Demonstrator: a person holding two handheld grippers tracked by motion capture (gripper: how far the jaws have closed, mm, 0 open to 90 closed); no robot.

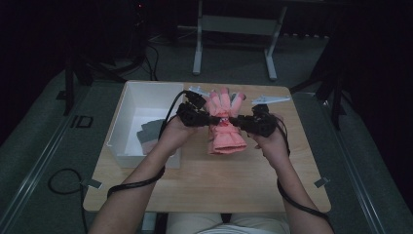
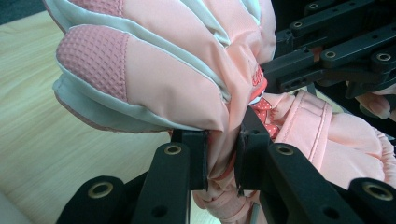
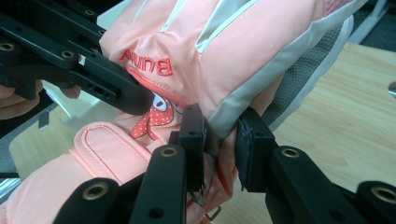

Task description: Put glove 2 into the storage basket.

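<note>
A pink glove (image 1: 224,127) hangs between the two grippers above the middle of the wooden table (image 1: 204,180). The left gripper (image 2: 222,158) has its jaws clamped on a fold of the glove's fabric at one side edge. The right gripper (image 3: 219,149) pinches the opposite edge near the grey trim. The glove's fingers point away from the person, its cuff towards them. A white box (image 1: 127,102) sits at the table's left with dark cloth (image 1: 148,136) inside. The room around is dark.
</note>
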